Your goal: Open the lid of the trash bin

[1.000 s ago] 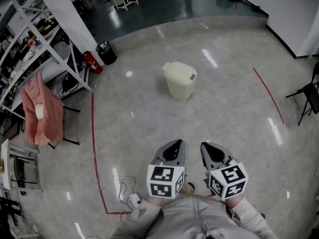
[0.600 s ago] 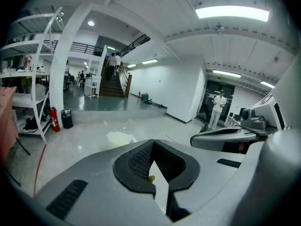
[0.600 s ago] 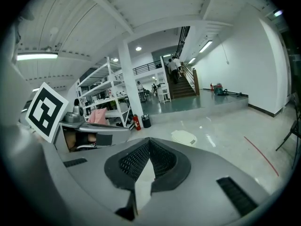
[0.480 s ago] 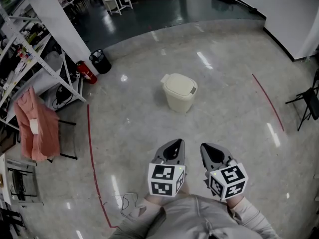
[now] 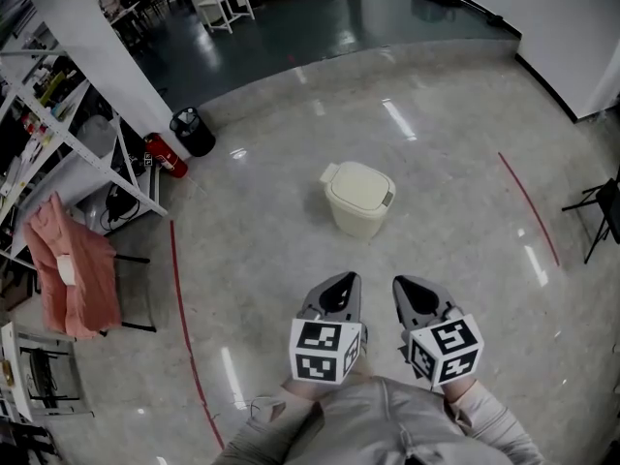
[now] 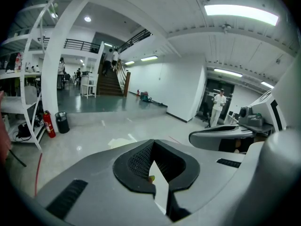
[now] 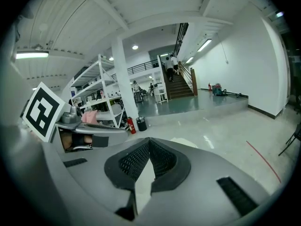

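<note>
The cream trash bin stands alone on the shiny floor ahead of me, its lid down. Both grippers are held close to my body, well short of the bin and not touching it. My left gripper and right gripper point forward side by side, each shut with nothing held. In the left gripper view the shut gripper fills the lower frame, and only the bin's pale top peeks over it. The right gripper likewise hides most of the bin.
A white shelving rack, a red fire extinguisher and a black waste basket stand at the left. A pink cloth hangs over a chair. Red tape lines mark the floor. A black chair sits at the right edge.
The view has moved forward: the bin now sits lower in the frame and nearer to me. Both grippers keep the same pose in front of my body.
</note>
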`<action>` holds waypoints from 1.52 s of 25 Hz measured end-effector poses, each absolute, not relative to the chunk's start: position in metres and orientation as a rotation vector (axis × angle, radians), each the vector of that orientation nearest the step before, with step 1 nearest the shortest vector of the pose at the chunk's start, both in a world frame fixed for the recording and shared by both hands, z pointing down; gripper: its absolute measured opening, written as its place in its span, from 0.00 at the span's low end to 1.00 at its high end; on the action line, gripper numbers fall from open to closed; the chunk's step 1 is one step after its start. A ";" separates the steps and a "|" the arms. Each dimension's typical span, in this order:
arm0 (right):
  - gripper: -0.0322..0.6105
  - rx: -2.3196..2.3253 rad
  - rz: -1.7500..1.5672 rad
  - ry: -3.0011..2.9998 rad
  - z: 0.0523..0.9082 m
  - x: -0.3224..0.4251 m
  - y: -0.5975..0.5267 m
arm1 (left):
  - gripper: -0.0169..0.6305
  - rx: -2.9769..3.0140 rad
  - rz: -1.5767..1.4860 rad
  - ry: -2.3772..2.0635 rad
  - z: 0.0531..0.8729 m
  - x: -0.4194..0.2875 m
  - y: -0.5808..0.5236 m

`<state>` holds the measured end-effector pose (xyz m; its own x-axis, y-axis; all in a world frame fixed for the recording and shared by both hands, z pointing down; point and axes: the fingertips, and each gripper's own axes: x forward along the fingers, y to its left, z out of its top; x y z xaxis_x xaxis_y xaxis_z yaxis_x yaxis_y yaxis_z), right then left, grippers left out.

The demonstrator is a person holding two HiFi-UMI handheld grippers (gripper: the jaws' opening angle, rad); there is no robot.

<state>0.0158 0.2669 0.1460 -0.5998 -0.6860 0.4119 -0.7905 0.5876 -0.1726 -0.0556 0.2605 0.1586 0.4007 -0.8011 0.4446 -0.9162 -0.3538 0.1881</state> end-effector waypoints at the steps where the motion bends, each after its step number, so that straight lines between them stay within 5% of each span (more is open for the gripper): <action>1: 0.06 1.210 0.488 -2.518 0.146 0.012 0.257 | 0.03 2.259 0.388 -1.475 0.159 -0.060 0.251; 38: 0.06 1.179 0.678 -2.338 0.257 0.031 0.010 | 0.03 2.069 0.503 -1.406 0.280 -0.057 0.023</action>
